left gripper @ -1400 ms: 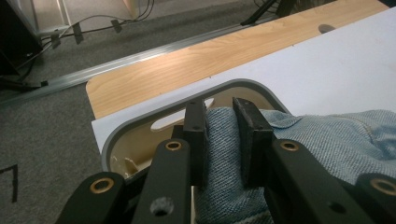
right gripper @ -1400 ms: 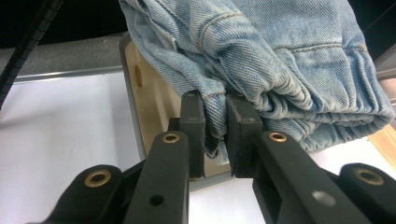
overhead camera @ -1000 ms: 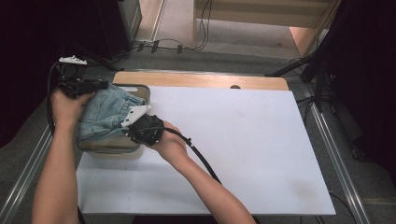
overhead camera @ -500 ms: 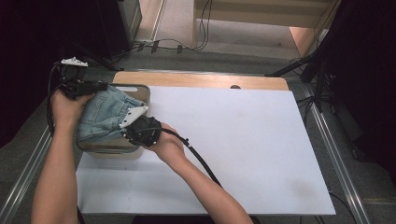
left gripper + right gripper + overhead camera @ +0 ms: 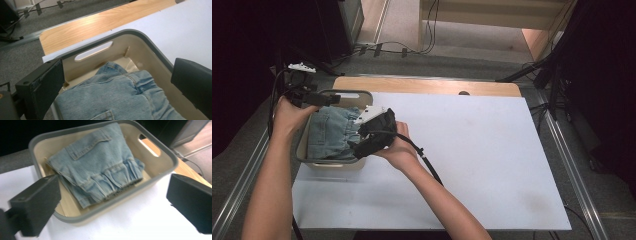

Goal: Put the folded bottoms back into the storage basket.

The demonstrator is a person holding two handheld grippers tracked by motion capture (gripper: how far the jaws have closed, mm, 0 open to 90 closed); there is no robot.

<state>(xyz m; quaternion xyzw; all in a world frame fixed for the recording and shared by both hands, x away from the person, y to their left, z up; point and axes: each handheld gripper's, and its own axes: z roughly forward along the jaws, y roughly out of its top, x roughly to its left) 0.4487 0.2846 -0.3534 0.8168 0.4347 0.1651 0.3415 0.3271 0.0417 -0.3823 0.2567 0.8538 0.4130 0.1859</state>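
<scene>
1. The left gripper (image 5: 329, 98) hangs by the far left corner of the basket (image 5: 343, 93). Its jaws have just been opening and now stand wide. Nothing is between them.

2. The right gripper (image 5: 358, 145) sits at the basket's right side, near the front rim. Its jaws have just been opening too, and they are wide. They hold nothing.

3. The folded jeans (image 5: 331, 132) lie inside the basket. In the left gripper view, the jeans (image 5: 117, 97) sit just below the open jaws, and the basket's handle slot (image 5: 93, 51) is beyond them.

4. In the right gripper view, the jeans (image 5: 100, 167) fill most of the basket (image 5: 105, 213), with a gathered edge bunched toward the near rim.

5. What could go wrong: I think a wide jaw could catch a fold of the jeans when a hand pulls away. That would drag the cloth up and undo the neat fold.

6. The bunched edge sits close to the rim. A bump there might tip a bit of cloth over the side.

7. The basket stands at the left edge of the white counter (image 5: 472, 150). A hard knock from the right gripper could slide it off that edge, I think.

8. The right gripper's cable (image 5: 427, 162) trails back from the basket along the arm. If it snags, the hand could jerk and hit the rim.
</scene>
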